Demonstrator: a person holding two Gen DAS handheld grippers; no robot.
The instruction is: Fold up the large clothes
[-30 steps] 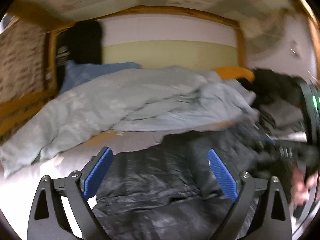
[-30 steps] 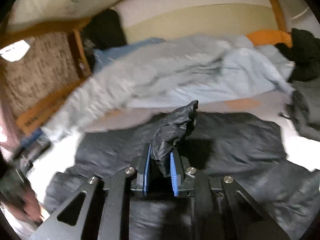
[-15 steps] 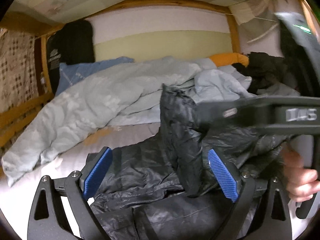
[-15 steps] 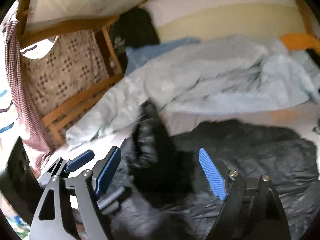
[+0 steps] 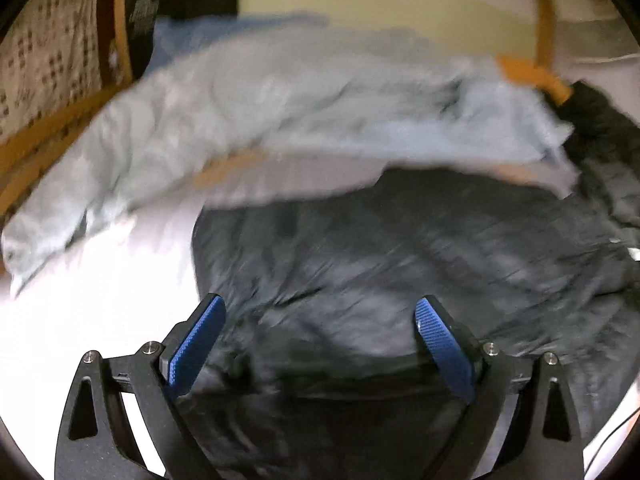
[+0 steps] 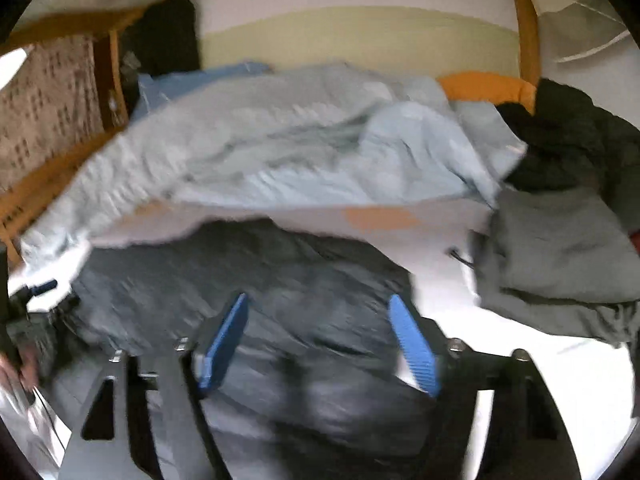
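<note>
A large black shiny jacket [image 5: 400, 248] lies spread on the white bed sheet [image 5: 100, 300]. My left gripper [image 5: 320, 320] hovers over its near left part, jaws wide apart with nothing pinched between the blue pads. In the right wrist view the same jacket [image 6: 248, 280] fills the lower middle. My right gripper [image 6: 320, 320] is above it, its jaws closing a little, pads apart and not pressing on the cloth. Both views are blurred by motion.
A pale blue duvet [image 5: 280, 112] is heaped across the back of the bed. A grey folded garment [image 6: 560, 248] and a dark one [image 6: 576, 136] lie at the right. Wooden bed frame [image 6: 524, 32] surrounds. A hand [image 6: 16, 364] with the other gripper shows at the left edge.
My right gripper let go of the black jacket fold it was pinching and swung right. The lifted fold dropped flat. My left gripper dipped lower toward the jacket.
</note>
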